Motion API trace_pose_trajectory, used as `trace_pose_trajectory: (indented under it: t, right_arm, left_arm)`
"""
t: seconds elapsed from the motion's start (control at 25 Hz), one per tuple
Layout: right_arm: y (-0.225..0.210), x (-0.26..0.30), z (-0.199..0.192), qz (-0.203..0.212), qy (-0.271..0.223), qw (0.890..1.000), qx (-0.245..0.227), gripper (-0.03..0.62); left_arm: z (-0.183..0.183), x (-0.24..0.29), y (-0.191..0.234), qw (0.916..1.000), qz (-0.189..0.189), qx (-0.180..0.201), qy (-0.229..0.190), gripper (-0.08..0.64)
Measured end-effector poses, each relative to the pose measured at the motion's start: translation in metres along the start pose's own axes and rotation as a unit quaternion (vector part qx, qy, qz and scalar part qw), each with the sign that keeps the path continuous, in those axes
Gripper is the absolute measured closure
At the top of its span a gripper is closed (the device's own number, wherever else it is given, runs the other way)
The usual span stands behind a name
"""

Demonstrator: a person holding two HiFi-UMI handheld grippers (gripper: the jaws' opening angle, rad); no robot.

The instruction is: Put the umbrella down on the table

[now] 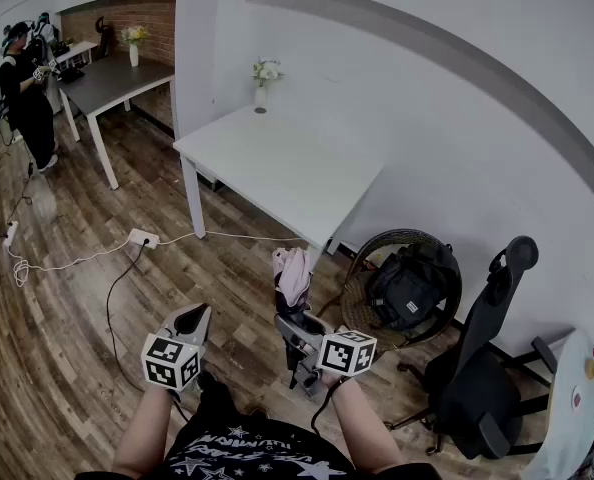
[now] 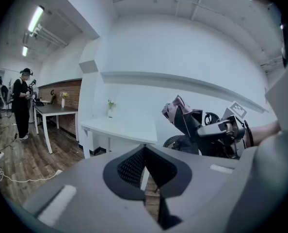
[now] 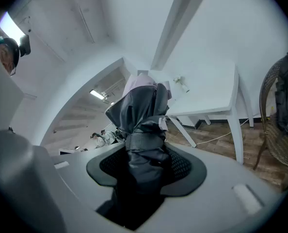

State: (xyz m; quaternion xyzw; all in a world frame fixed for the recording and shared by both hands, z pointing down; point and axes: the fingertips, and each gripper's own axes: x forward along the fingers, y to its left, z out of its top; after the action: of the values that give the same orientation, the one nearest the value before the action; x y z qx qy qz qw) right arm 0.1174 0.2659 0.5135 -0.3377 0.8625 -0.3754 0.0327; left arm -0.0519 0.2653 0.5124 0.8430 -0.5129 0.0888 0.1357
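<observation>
The fingers (image 3: 186,168) of the right gripper (image 1: 291,324) are spread fairly wide and clamp a folded umbrella (image 3: 143,125) between their pads. It fills the whole gap and stands up out of the grip. The left gripper (image 1: 193,319) hangs beside it, a little apart, with its fingers (image 2: 128,170) pressed together and nothing between them.

The umbrella is a compact one, collapsed and bunched. Its outside is dark grey and a strap wraps round its middle. Pale pink cloth shows at the loose top end, which points up and away from the person.

It is held in the air over the floor, just short of the near corner of the white counter (image 1: 277,173), and touches nothing but the fingers. The counter top is bare except for a small vase of pale flowers (image 1: 264,76) near its far edge against the white wall.

To the right, a round wicker chair (image 1: 355,303) holds a black backpack (image 1: 409,288), and a black office chair (image 1: 482,373) stands nearer the person. The floor is dark wood planks, with a white power strip (image 1: 142,237) and its cable lying on it to the left. Farther back, a darker counter (image 1: 112,80) carries another vase before a brick wall (image 1: 127,13), and a person in black (image 1: 25,93) stands beside it.
</observation>
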Motion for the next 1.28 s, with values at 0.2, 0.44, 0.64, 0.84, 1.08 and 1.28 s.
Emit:
trace_pose_trajectory:
  t: [0.2, 0.44, 0.64, 0.84, 1.08, 1.28]
  right_arm:
    - [-0.001, -0.004, -0.002, -0.005, -0.002, 1.000, 0.001, 0.360]
    - [-0.004, -0.010, -0.006, -0.007, -0.008, 1.000, 0.011, 0.360]
    - [-0.007, -0.013, -0.012, -0.009, -0.001, 1.000, 0.010, 0.360]
    - [-0.013, -0.008, -0.021, -0.006, 0.022, 1.000, 0.014, 0.359]
    - [-0.026, 0.010, -0.029, -0.019, 0.023, 0.999, 0.029, 0.357]
    - [-0.051, 0.031, -0.008, -0.044, 0.011, 0.998, 0.034, 0.356]
  left_arm:
    - [0.000, 0.001, -0.007, 0.9999, -0.003, 0.011, 0.001, 0.557]
    - [-0.003, 0.001, -0.014, 0.9999, -0.009, 0.009, 0.003, 0.557]
    - [-0.004, -0.002, -0.015, 0.9999, -0.009, 0.010, 0.010, 0.557]
    - [-0.001, -0.010, -0.007, 1.0000, 0.005, 0.005, 0.004, 0.557]
    - [-0.019, 0.003, 0.012, 0.9997, -0.002, -0.007, 0.024, 0.557]
    - [-0.005, 0.046, 0.031, 0.9994, -0.028, -0.001, 0.021, 0.557]
